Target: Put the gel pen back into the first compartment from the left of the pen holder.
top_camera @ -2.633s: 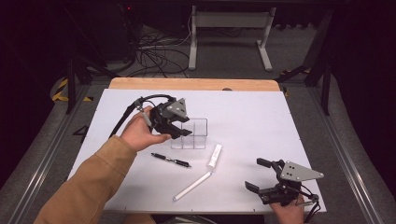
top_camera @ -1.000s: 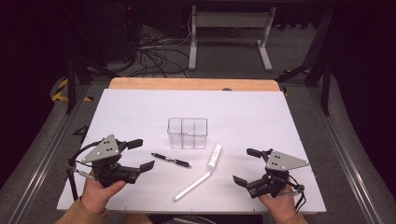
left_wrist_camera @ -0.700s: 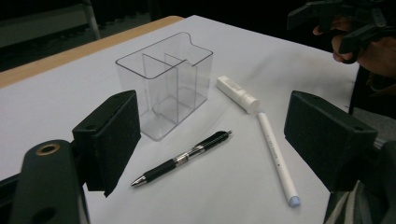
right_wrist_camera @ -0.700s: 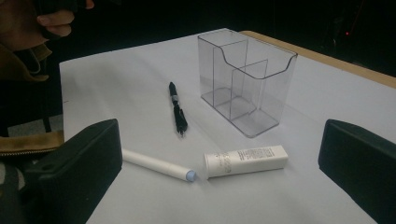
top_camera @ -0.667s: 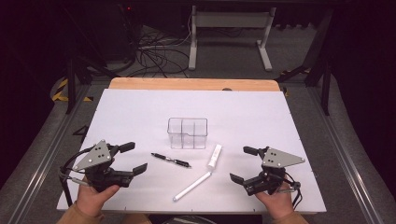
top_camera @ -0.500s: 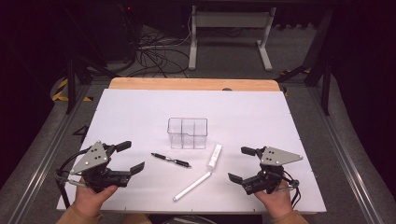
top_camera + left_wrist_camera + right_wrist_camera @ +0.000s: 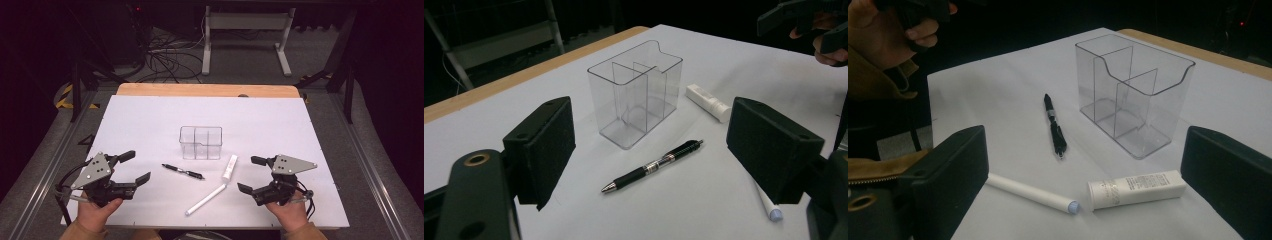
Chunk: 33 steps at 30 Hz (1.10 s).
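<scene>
- Two grippers sit at the near edge of the white bench [image 7: 150, 120], one in each hand, with four loose things between them; none of the things is touched.
- Far left in the high view, the left gripper [image 7: 135, 167] is held in the person's left hand [image 7: 95, 212] close to the near-left corner; its jaws are spread wide with nothing between them; a grey three-cornered plate sits on top, and a cable loops out at its left.
- Next comes the black pen [image 7: 183, 172], lying flat on the bench, well apart from the left gripper; in the left gripper view the pen [image 7: 654, 165] lies between the two black jaws, farther off, its metal tip turned toward the camera.
- Behind the pen, at the middle of the bench, stands the clear plastic organizer [image 7: 201, 142], upright, with inner walls splitting it into compartments; all of them are bare.
- Just right of the organizer lies the short white tube [image 7: 230, 169], flat; the long white marker [image 7: 206, 199] lies slantwise nearer the person, its far end close to the tube's near end; whether they touch I cannot tell.
- Far right, the right gripper [image 7: 251, 175] is held in the right hand [image 7: 287, 215]; its jaws are likewise released and wide apart, pointing left toward the marker and tube, apart from both.
</scene>
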Motion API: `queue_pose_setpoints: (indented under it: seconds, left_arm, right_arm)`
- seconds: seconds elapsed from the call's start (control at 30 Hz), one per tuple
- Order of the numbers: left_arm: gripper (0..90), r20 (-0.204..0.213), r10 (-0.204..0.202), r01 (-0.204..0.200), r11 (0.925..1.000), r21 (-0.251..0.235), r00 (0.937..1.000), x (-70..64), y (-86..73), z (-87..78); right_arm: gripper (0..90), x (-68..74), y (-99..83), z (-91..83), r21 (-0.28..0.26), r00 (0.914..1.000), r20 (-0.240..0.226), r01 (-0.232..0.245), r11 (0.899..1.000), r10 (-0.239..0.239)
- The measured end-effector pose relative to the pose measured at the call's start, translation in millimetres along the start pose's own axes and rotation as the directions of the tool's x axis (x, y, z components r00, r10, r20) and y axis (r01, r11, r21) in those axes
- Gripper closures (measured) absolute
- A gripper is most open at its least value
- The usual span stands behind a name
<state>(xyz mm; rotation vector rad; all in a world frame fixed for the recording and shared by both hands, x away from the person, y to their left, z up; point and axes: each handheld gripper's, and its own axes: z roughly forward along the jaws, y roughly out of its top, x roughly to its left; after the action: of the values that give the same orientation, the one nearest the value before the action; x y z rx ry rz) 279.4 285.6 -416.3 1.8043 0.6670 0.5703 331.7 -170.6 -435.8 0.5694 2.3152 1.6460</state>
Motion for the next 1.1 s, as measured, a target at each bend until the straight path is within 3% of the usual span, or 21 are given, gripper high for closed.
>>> queue_pose_setpoints:
  seconds: [0.13, 0.3, 0.5, 1.1]
  left_arm:
    - [20.3, -0.002, -0.009, 0.009, 1.0000, -0.004, 1.0000, 1.2, -0.9, -1.4]
    - [20.7, -0.011, -0.021, 0.021, 0.9997, -0.009, 0.9997, 3.3, -0.8, -3.4]
    - [20.8, -0.018, -0.028, 0.028, 0.9996, -0.011, 0.9995, 5.3, -2.2, -4.3]
    - [21.0, -0.007, -0.081, 0.080, 0.9963, -0.031, 0.9967, 12.4, -6.5, -5.6]
  right_arm:
    - [12.5, 3.9, 5.0, 6.5, 0.041, 0.9992, 0.001, 0.041, 0.998, -0.041]
    - [20.4, 7.4, 13.9, 20.4, 0.078, 0.9989, -0.027, 0.039, 0.996, -0.037]
    - [22.6, 12.7, 22.8, 42.4, 0.138, 0.9979, -0.048, 0.050, 0.989, -0.044]
    - [26.4, 17.2, 41.0, 92.9, 0.218, 0.9951, -0.072, 0.083, 0.972, -0.069]
